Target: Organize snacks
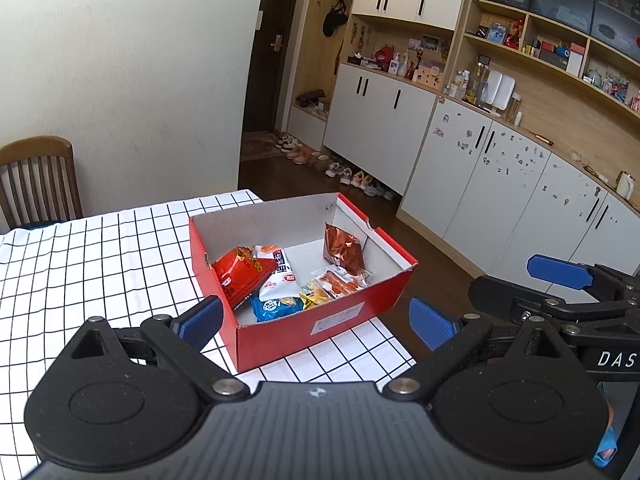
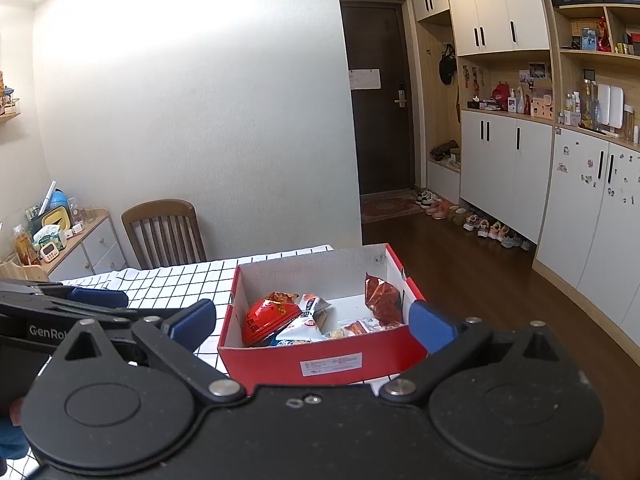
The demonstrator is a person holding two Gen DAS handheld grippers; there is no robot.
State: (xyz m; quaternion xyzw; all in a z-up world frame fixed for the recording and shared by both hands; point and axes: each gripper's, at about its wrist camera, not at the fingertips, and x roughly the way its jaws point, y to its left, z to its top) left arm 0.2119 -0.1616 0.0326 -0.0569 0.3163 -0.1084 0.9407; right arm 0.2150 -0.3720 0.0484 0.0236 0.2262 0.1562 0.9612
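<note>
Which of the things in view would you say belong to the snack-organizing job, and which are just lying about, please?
Part of the job:
- red box
- red snack bag
- white and blue packet
- brown foil packet
- left gripper and right gripper, both open and empty

Just lying about:
- wooden chair
- shoes by the cabinets
- side cabinet clutter

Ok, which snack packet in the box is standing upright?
The copper-brown foil packet alone, leaning on the red box's right wall. The red, white and blue packets lie heaped at the left.
</note>
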